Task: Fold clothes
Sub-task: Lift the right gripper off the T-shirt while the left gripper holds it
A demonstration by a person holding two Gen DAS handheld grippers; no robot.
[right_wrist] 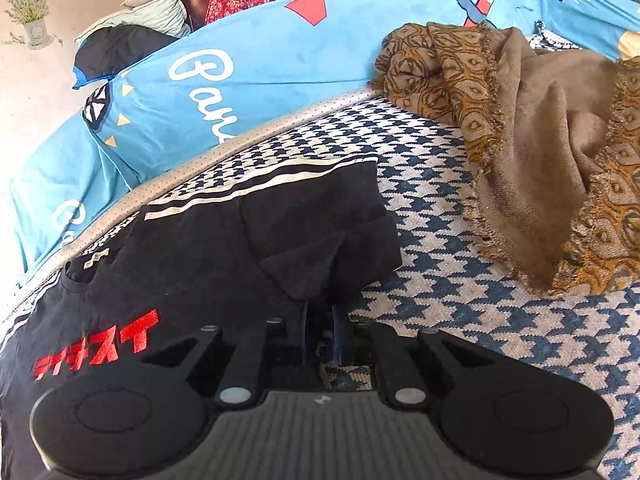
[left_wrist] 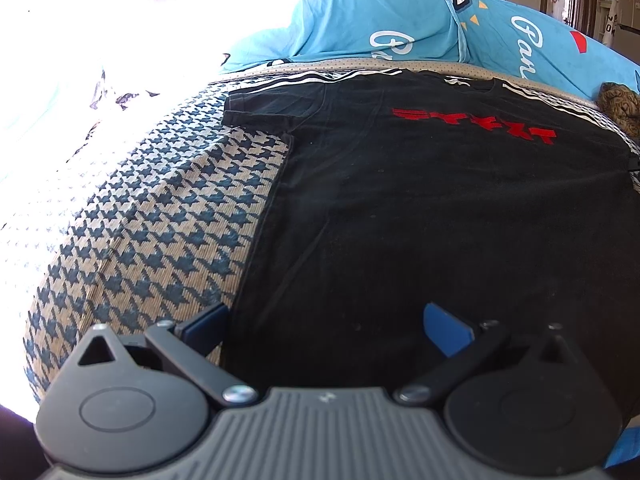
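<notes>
A black T-shirt with red lettering lies flat, front up, on a houndstooth bedspread. My left gripper hangs open over the shirt's lower left part, its blue pads wide apart, with cloth under them but nothing gripped. In the right wrist view the same T-shirt shows its red lettering and its striped sleeve. That sleeve is puckered and drawn up toward my right gripper, whose narrow jaws pinch the sleeve's edge.
Blue printed pillows line the far side of the bed. A crumpled brown-and-gold patterned shawl lies right of the shirt. Bare bedspread lies between shirt and shawl. Strong glare whitens the bed's left side.
</notes>
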